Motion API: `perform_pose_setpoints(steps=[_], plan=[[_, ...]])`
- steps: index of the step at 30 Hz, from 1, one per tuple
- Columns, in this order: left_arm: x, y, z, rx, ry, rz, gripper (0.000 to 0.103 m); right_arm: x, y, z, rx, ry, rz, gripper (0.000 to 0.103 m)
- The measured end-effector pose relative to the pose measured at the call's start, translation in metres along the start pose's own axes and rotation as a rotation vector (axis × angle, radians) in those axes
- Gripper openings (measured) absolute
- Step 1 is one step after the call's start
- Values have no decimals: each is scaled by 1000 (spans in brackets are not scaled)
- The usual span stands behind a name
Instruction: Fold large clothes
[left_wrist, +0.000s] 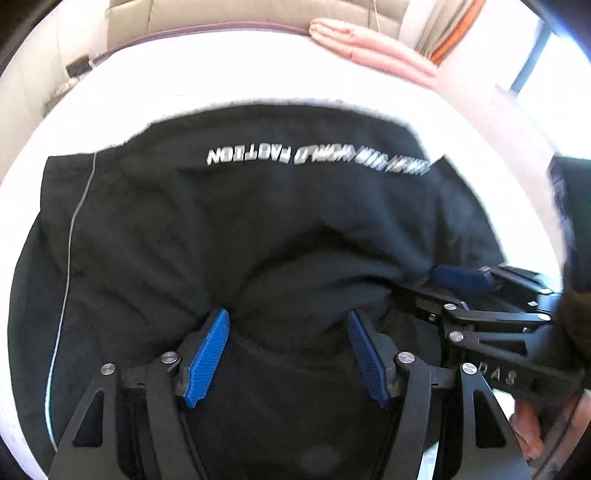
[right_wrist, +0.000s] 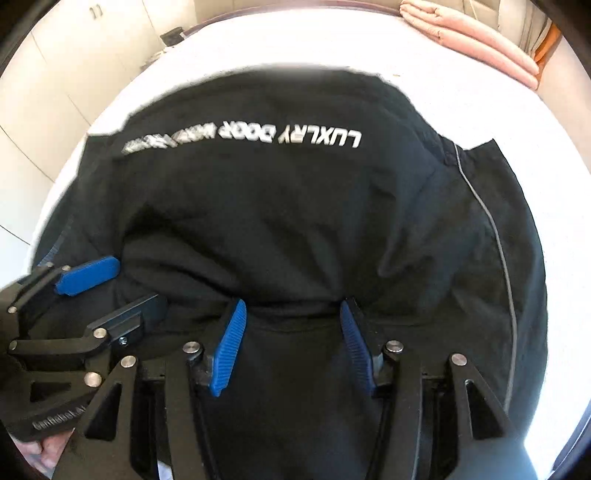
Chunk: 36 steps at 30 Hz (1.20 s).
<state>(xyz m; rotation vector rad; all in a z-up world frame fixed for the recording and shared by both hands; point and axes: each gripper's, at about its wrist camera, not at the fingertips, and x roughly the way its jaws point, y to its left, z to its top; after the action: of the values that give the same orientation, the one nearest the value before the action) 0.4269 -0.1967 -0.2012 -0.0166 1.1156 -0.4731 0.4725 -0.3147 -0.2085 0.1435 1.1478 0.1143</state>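
Here both sets of jaws stood apart, the left gripper (left_wrist: 288, 354) and right gripper (right_wrist: 291, 347) straddling a bunched fold of the black garment (left_wrist: 258, 221), silver-lettered, spread on a white bed (left_wrist: 221, 66); folded pink cloth (left_wrist: 373, 51) lay at its far edge.

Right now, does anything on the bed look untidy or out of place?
Nothing is damaged or spilled. The black garment lies bunched in a ridge before both grippers, not yet flat, its white lettering upside down. The pink folded cloth sits tidy at the far edge.
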Motion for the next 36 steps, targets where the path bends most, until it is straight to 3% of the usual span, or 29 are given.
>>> perform_pose_setpoints(steps=[3, 6, 8, 10, 11, 13, 19, 23, 28, 31, 36], plan=[[-24, 17, 15, -43, -34, -44, 68, -29, -11, 17, 5, -74, 18, 56], [-39, 37, 35, -93, -88, -35, 69, -45, -15, 46, 3, -142, -13, 56], [-35, 53, 46, -127, -88, -6, 69, -31, -20, 66, 14, -132, -50, 56], [-19, 80, 55, -166, -34, 13, 69, -4, -26, 78, 37, -85, -69, 56], [-1, 93, 55, -195, 29, 33, 69, 22, -33, 80, 48, -18, -52, 58], [15, 103, 48, -206, 62, 38, 73, 48, -42, 75, 77, 38, -18, 65], [21, 98, 43, -196, 45, 49, 80, 57, -52, 67, 112, 12, 5, 70], [19, 98, 46, -217, 29, -11, 80, 44, -53, 70, 127, -14, 55, 72], [-16, 115, 26, -232, 15, -51, 80, 6, -79, 41, 173, -48, 74, 77], [-39, 127, 12, -246, 15, -13, 80, -17, -95, 18, 188, -55, 47, 78], [-64, 154, -6, -273, 27, 41, 81, -50, -128, -22, 184, -38, -107, 83]])
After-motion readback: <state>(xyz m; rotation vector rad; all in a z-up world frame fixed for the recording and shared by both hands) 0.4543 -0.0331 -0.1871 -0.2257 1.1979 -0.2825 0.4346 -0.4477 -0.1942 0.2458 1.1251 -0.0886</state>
